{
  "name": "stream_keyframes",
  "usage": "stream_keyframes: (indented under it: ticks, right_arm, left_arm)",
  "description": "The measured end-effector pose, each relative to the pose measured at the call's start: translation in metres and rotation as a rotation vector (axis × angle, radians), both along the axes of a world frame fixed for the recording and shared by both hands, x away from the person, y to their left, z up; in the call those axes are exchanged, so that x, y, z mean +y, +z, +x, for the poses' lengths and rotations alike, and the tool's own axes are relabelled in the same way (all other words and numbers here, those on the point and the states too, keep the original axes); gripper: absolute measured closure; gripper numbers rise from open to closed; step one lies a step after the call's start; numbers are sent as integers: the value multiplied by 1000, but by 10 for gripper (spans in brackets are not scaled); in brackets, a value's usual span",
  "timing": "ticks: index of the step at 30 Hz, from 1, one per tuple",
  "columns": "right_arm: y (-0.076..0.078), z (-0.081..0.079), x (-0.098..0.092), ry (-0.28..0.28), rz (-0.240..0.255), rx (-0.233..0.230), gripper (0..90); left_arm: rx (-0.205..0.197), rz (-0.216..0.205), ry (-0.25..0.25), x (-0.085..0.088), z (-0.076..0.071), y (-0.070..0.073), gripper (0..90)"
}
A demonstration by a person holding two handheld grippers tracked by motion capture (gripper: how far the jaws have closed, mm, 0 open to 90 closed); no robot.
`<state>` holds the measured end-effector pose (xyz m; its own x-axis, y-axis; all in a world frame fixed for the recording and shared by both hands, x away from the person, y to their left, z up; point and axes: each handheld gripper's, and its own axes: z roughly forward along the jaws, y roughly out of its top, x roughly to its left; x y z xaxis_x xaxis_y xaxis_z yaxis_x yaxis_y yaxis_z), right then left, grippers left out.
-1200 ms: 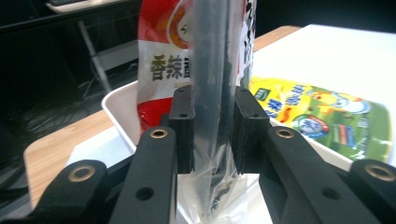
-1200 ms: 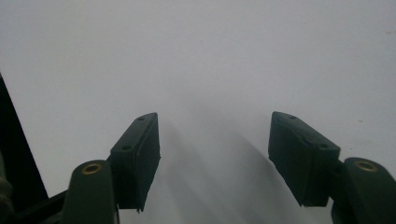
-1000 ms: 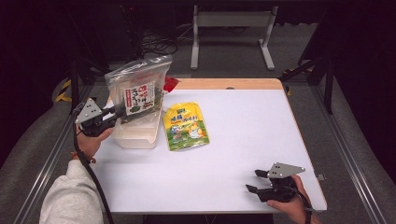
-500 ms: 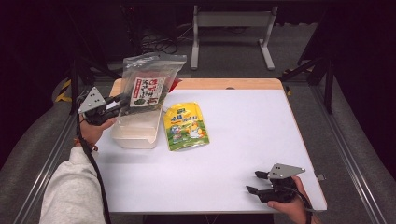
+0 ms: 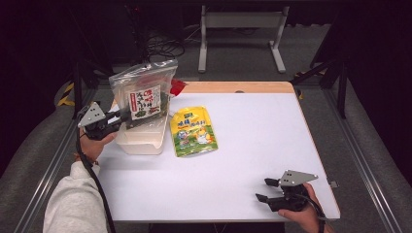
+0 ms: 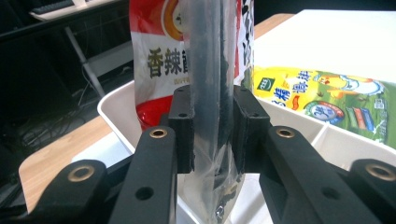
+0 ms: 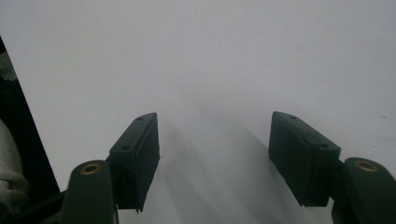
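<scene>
Open table lying clear on the right

The white bin point(image 5: 141, 141), the yellow pouch point(image 5: 193, 132) and the held clear bag point(image 5: 143, 94) are crowding the left; the white tabletop point(image 5: 262, 141) is lying free.

A light grey sleeve point(image 5: 73, 204) covers the person's left arm. Each handheld gripper, left gripper point(image 5: 118, 120) and right gripper point(image 5: 263, 191), is black, topped with a grey three-cornered plate; a black cable trails from each, and brass-coloured rivets dot the black jaws

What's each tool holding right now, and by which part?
The left tool pinches the clear seaweed bag by its lower edge, above the white bin. The right tool holds nothing.
</scene>
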<state>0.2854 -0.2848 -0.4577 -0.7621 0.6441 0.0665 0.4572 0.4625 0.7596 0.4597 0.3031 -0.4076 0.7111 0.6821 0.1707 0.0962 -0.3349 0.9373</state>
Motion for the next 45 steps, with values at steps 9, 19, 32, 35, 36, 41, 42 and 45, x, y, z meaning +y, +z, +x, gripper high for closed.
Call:
stream_keyframes:
  ticks: [9,19,32,35,36,41,42,45]
  right_arm:
    - [3,0,1,5,-4,-17,338]
    - [3,1,0,0,-16,-26,340]
    - [4,3,2,-7,-24,-43,359]
    - [4,4,3,-6,-26,-49,376]
    - [4,4,3,-6,-26,-49,376]
    - [5,8,5,-14,-31,-60,415]
    - [5,9,5,-14,-29,-62,425]
    - [6,11,6,-15,-27,-63,447]
  left_arm:
    - [28,-18,39,-2,-5,-3,728]
    - [41,-67,99,-4,-9,-1,689]
    - [3,-120,129,-3,-24,12,636]
    - [11,-124,148,-1,-28,13,611]
    - [11,-124,148,-1,-28,13,599]
    - [20,-106,172,-1,-40,14,553]
    - [21,-102,181,-1,-43,14,513]
    - [17,-84,182,-4,-49,16,493]
